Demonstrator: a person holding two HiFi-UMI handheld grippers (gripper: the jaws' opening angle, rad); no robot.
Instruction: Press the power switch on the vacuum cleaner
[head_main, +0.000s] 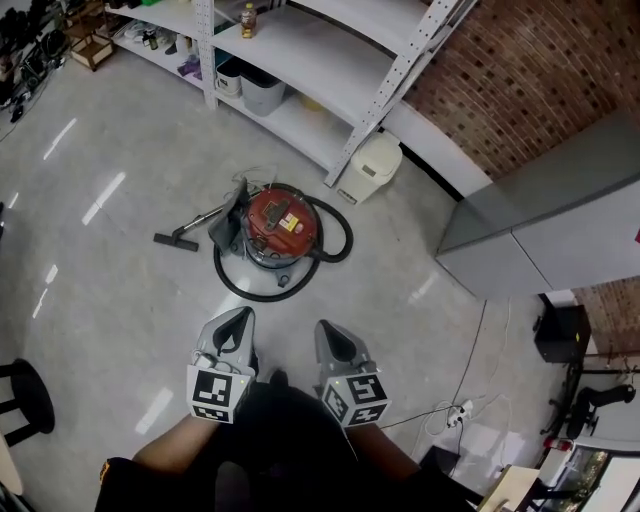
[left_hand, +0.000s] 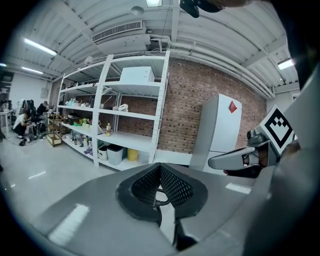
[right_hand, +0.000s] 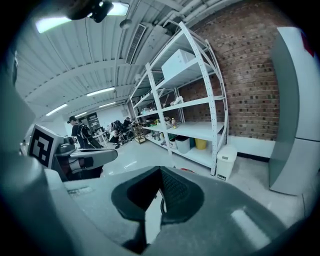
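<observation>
The vacuum cleaner (head_main: 278, 230) stands on the grey floor ahead of me, a round canister with a red top and a yellow label. Its black hose (head_main: 340, 235) loops around it, and the floor nozzle (head_main: 175, 240) lies to its left. I cannot make out the power switch at this distance. My left gripper (head_main: 240, 320) and right gripper (head_main: 328, 332) are held side by side near my body, well short of the vacuum, jaws shut on nothing. In the gripper views the left gripper (left_hand: 160, 170) and right gripper (right_hand: 160, 172) block the floor ahead, so the vacuum is hidden.
A white shelving rack (head_main: 300, 40) runs along the back, with bins (head_main: 255, 88) on its lowest shelf. A small white waste bin (head_main: 372, 165) stands by the rack's post. A grey cabinet (head_main: 545, 225) is at right, a black stool (head_main: 25, 395) at left, and a power strip (head_main: 458, 412) with cables at lower right.
</observation>
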